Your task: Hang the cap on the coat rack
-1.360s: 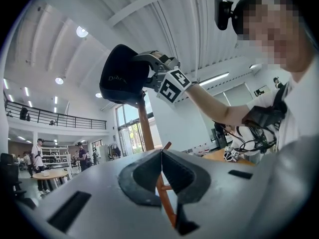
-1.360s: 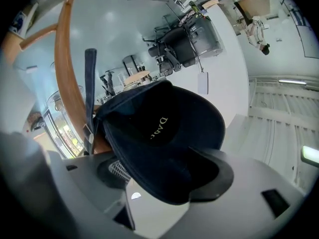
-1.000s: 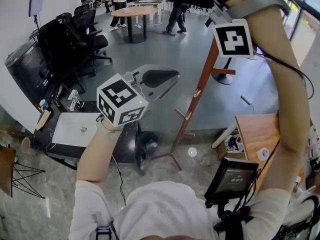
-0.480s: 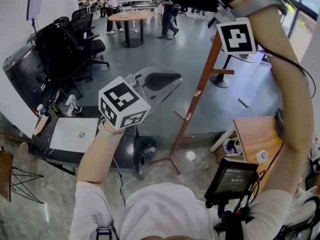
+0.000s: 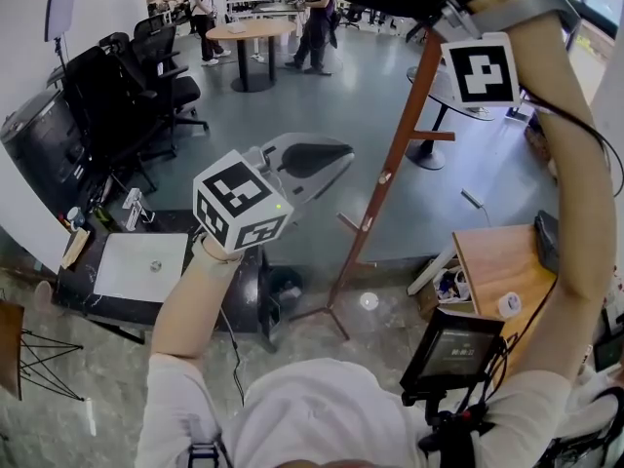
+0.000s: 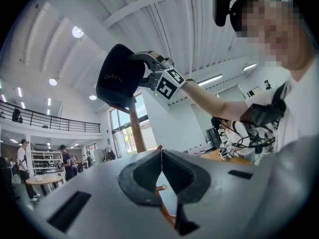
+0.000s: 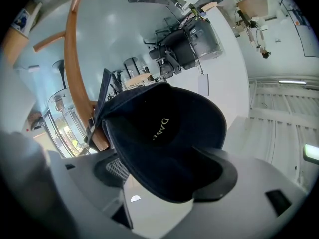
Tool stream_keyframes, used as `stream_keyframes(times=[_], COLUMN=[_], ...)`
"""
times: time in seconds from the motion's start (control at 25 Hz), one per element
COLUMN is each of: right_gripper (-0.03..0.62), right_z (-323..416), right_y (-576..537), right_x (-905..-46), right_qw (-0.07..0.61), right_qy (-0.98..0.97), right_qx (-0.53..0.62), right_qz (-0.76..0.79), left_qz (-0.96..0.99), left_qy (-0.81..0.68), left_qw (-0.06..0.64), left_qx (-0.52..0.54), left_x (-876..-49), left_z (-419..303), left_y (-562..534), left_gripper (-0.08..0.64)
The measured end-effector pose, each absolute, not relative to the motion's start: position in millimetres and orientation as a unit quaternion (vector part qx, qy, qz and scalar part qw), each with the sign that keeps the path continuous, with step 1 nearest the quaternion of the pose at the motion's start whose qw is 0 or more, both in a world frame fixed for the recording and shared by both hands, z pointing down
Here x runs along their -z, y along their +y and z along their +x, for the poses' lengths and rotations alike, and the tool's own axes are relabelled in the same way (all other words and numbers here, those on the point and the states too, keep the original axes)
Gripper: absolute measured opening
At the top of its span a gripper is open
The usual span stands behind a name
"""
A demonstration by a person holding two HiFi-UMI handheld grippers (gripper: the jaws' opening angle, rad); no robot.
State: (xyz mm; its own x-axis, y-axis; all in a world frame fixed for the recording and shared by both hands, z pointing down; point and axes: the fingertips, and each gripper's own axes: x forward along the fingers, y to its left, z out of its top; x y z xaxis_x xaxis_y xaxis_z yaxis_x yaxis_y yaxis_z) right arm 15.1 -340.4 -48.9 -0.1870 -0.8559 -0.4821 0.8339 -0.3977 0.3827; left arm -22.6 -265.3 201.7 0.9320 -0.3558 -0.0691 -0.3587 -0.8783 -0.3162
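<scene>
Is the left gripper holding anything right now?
No, the left gripper has its fingers shut together with nothing between them.

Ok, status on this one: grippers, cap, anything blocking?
Left gripper shut, empty. Right gripper opening, brim of cap between its jaws. Cap sits over top of coat rack. Nothing in the way.

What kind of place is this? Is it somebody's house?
Not a house, it seems: more likely a big open office or work hall. It has black office chairs, a round meeting table with people standing by it, and an upstairs railing under a high ceiling.
</scene>
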Motion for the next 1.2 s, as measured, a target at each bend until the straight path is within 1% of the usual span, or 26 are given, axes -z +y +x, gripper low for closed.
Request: stream_keyframes(times=[0.28,0.44,0.64,0.76,1.2], right_gripper=[0.336,0.345,0.359,0.362,0.362], right_z=[2,11,24,24,23], right_y=[-316,-309,-307,-299,-275], right_x=[52,66,72,73,44], right_qw=[0.544,0.54,0.553,0.545,0.559], right_qy=[0.019,0.016,0.006,-0.008,-0.024], right_qx=[0.779,0.775,0.762,0.766,0.767], right_qz=[0.31,0.326,0.336,0.34,0.314], left_qz=[-0.971,-0.973,-0.973,-0.973,-0.976], left_qy=[0.177,0.168,0.165,0.165,0.149], left_qw=[0.158,0.16,0.161,0.161,0.158], left_qx=[-0.003,-0.004,-0.005,-0.007,-0.007], left_x=[-205,-205,-206,-205,-211], left_z=[-22,-14,-15,-14,-2], left_y=[-262,-254,-249,-248,-241], left_gripper=[0.009,0.009,0.009,0.009,0.009])
